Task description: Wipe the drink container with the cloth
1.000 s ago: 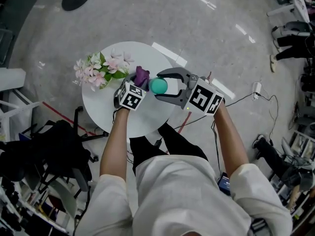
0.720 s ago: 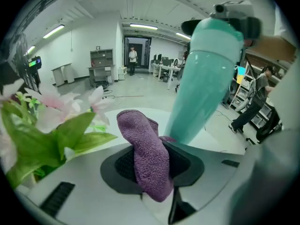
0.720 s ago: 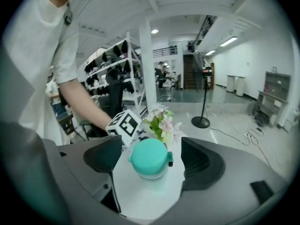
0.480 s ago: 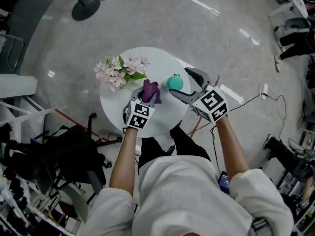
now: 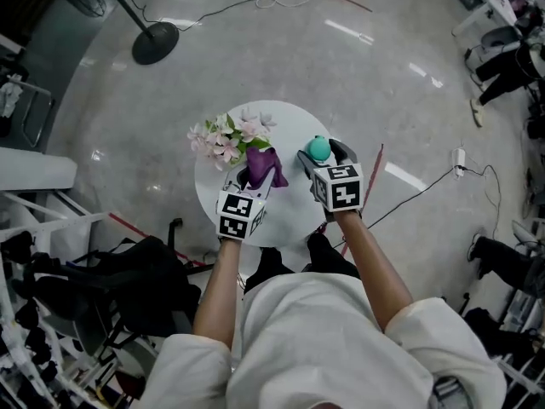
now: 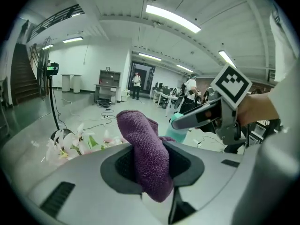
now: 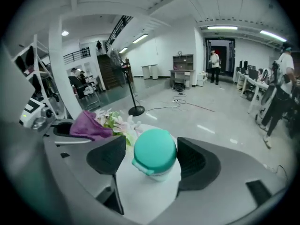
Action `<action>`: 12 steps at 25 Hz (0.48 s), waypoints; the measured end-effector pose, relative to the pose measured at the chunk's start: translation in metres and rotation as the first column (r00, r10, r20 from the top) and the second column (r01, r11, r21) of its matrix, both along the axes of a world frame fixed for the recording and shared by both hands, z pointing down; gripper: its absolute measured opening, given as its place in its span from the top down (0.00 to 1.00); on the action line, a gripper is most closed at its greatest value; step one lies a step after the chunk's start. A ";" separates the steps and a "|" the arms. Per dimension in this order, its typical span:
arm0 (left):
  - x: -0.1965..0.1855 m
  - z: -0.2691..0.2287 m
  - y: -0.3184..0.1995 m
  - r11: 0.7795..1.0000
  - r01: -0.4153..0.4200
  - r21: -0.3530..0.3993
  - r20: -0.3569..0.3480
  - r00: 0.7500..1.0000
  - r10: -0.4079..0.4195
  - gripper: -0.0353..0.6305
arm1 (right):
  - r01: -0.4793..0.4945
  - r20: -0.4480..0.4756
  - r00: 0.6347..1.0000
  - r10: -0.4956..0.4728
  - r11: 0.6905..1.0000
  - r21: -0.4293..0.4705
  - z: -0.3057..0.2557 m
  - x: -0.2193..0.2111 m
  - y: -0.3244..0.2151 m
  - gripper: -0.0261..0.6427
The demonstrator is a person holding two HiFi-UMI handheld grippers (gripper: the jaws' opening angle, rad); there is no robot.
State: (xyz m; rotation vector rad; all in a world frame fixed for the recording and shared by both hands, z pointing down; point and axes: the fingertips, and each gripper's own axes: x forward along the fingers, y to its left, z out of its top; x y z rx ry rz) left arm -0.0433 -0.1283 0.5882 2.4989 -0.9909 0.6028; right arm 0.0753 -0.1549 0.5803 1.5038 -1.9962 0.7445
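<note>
Left tool (image 5: 259,177) has pulled the fuzzy purple cloth (image 5: 266,165) up and away from the teal-lidded white drink cup (image 7: 155,154). Right tool (image 5: 322,155) rolled upright, and its jaws just narrowed a bit around the cup.

- The flowers (image 5: 228,137) lie on the round table (image 5: 289,119), at its rear left.
- The drink container (image 5: 318,148) stands at the table's right edge, between the jaws of the right gripper (image 5: 320,157), which have just been closing and sit just beside it.
- The cloth (image 5: 262,167) sits pinched in the left gripper (image 5: 257,180), between the flowers and the container.
- A stand base (image 5: 155,43) rests on the floor behind the table, to the left.
</note>
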 end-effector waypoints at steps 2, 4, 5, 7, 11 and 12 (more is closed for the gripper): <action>-0.005 -0.008 0.001 1.000 -0.001 0.008 -0.009 1.000 0.001 0.74 | -0.035 -0.057 0.998 0.034 0.999 -0.001 0.002 0.003 -0.002 0.48; -0.010 -0.015 0.004 1.000 0.009 0.010 -0.021 1.000 -0.009 0.74 | 0.005 -0.098 0.995 -0.005 1.000 0.002 0.003 0.003 0.000 0.51; -0.011 -0.018 0.006 1.000 0.013 0.008 -0.035 0.999 -0.012 0.74 | 0.047 -0.106 0.993 -0.047 0.999 -0.002 0.003 0.003 0.000 0.51; -0.012 -0.027 0.009 1.000 -0.005 0.010 -0.073 0.997 0.006 0.74 | 0.156 -0.112 0.981 -0.159 0.987 -0.027 0.004 0.000 0.002 0.51; -0.005 -0.041 0.008 0.999 -0.032 0.029 -0.132 0.991 0.035 0.74 | 0.454 -0.119 0.880 -0.460 0.888 -0.075 0.003 -0.010 0.009 0.51; -0.002 -0.044 0.006 0.999 -0.034 0.032 -0.136 0.990 0.038 0.74 | 0.543 -0.128 0.826 -0.549 0.836 -0.081 0.003 -0.013 0.013 0.51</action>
